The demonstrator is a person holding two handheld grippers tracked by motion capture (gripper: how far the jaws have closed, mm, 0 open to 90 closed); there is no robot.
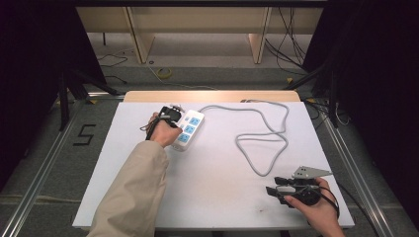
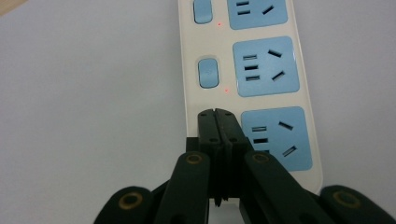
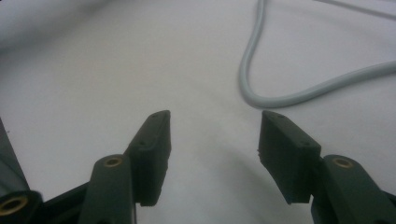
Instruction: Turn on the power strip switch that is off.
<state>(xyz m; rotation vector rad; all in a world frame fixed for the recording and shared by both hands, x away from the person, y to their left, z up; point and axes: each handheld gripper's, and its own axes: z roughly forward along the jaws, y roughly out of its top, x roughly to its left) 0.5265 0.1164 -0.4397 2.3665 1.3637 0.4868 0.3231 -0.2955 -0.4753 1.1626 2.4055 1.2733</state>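
From above, one white power strip (image 1: 188,129) with three blue sockets is lying at the table's (image 1: 212,197) far left, its grey cord (image 1: 269,133) looping right. The left gripper (image 2: 217,113) is pressing clenched jaws onto the strip's nearest switch area beside two blue switches (image 2: 208,73). The right gripper (image 3: 214,135) is hovering released near one cord loop.

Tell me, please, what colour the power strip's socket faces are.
Light blue socket faces on a white power strip, clearest in the left gripper view.
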